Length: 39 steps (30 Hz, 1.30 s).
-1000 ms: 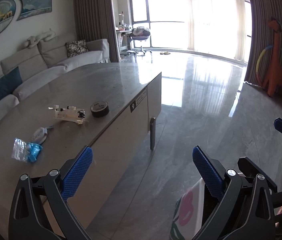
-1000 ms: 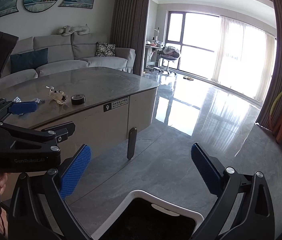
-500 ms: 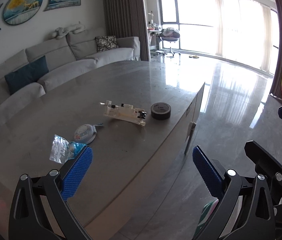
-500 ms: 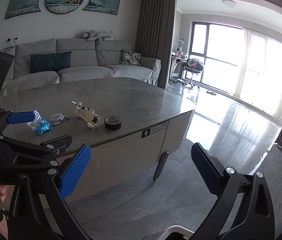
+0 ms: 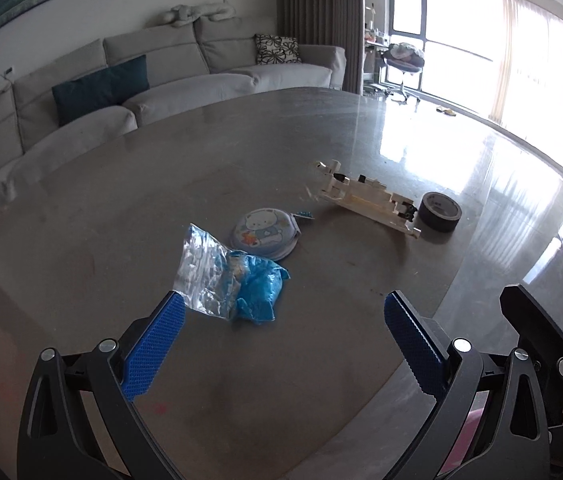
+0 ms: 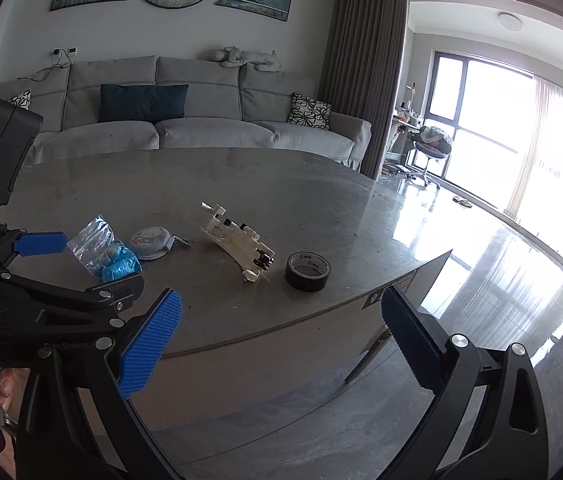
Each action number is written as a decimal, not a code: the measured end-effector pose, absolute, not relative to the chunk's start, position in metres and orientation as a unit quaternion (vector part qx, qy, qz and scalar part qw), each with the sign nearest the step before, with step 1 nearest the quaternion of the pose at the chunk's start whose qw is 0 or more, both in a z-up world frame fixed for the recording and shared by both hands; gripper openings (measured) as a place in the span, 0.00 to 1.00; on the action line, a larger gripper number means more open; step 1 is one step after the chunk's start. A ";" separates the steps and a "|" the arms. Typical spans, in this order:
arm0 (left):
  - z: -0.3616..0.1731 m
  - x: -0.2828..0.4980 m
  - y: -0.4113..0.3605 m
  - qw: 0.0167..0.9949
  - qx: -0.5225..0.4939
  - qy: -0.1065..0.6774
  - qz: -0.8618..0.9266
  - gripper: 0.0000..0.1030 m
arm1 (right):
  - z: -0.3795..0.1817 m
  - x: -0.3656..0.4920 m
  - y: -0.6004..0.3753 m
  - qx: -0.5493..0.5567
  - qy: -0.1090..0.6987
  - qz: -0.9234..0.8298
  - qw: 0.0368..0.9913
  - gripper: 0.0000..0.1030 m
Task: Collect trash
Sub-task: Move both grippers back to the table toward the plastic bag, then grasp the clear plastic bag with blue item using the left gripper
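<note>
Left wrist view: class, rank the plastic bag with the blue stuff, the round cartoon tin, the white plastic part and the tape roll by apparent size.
1. Plastic bag, though it lies nearest the camera.
2. White plastic part, the longest.
3. Round cartoon tin.
4. Tape roll, smallest but farthest right.

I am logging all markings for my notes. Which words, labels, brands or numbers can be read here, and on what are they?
"GenRobot": partly legible, on the left hand-held gripper.
Sticker on the table edge: too small to read.
Print inside the tape roll: blurred.
Round tin: a cartoon only, no words.
</note>
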<state>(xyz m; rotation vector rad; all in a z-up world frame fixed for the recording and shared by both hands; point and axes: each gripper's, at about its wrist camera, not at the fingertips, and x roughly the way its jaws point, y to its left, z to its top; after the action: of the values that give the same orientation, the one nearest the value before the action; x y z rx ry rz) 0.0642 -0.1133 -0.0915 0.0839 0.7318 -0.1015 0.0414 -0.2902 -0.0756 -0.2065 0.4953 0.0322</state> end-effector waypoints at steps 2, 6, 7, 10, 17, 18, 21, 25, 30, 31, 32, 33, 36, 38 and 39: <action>-0.095 0.069 -0.108 0.930 0.039 0.363 -0.036 0.97 | -0.079 0.049 -0.283 -0.106 0.247 0.024 0.963 0.97; -0.103 0.082 -0.092 0.924 0.022 0.381 -0.018 0.97 | -0.084 0.063 -0.272 -0.109 0.247 0.038 0.962 0.97; -0.105 0.085 -0.088 0.922 0.013 0.388 -0.013 0.97 | -0.085 0.065 -0.270 -0.110 0.248 0.041 0.962 0.97; -0.114 0.097 -0.078 0.911 -0.008 0.412 -0.005 0.97 | -0.088 0.074 -0.264 -0.114 0.250 0.045 0.961 0.97; -0.130 0.116 -0.076 0.900 -0.011 0.436 0.001 0.97 | -0.094 0.084 -0.264 -0.109 0.255 0.051 0.959 0.97; -0.132 0.117 -0.077 0.900 -0.006 0.436 0.006 0.97 | -0.094 0.085 -0.263 -0.111 0.255 0.051 0.959 0.97; -0.133 0.121 -0.079 0.899 0.002 0.437 0.005 0.97 | -0.094 0.085 -0.265 -0.109 0.255 0.051 0.959 0.97; -0.131 0.117 -0.083 0.906 0.016 0.423 -0.003 0.72 | -0.095 0.082 -0.262 -0.114 0.252 0.051 0.960 0.97; -0.124 0.112 -0.087 0.908 0.015 0.417 -0.025 0.32 | -0.095 0.082 -0.264 -0.117 0.251 0.047 0.960 0.97; -0.122 0.110 -0.087 0.910 0.013 0.414 -0.026 0.31 | -0.095 0.081 -0.263 -0.119 0.250 0.046 0.960 0.97; -0.120 0.110 -0.088 0.911 0.013 0.412 -0.029 0.30 | -0.094 0.081 -0.263 -0.120 0.249 0.045 0.960 0.97; -0.118 0.108 -0.088 0.912 0.010 0.410 -0.033 0.29 | -0.094 0.080 -0.263 -0.120 0.249 0.046 0.960 0.97; -0.107 0.105 -0.090 0.918 0.017 0.395 -0.037 0.28 | -0.092 0.082 -0.262 -0.117 0.250 0.049 0.960 0.97; -0.098 0.101 -0.092 0.922 0.021 0.385 -0.038 0.28 | -0.091 0.084 -0.259 -0.121 0.249 0.052 0.959 0.97; -0.094 0.101 -0.091 0.923 0.022 0.382 -0.037 0.28 | -0.091 0.085 -0.256 -0.124 0.248 0.055 0.959 0.97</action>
<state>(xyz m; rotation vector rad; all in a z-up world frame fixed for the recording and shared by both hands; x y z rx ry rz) 0.1010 -0.0914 -0.0943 0.0458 0.7842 -0.0763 0.0849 -0.2565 -0.0914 -0.2506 0.5028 0.1110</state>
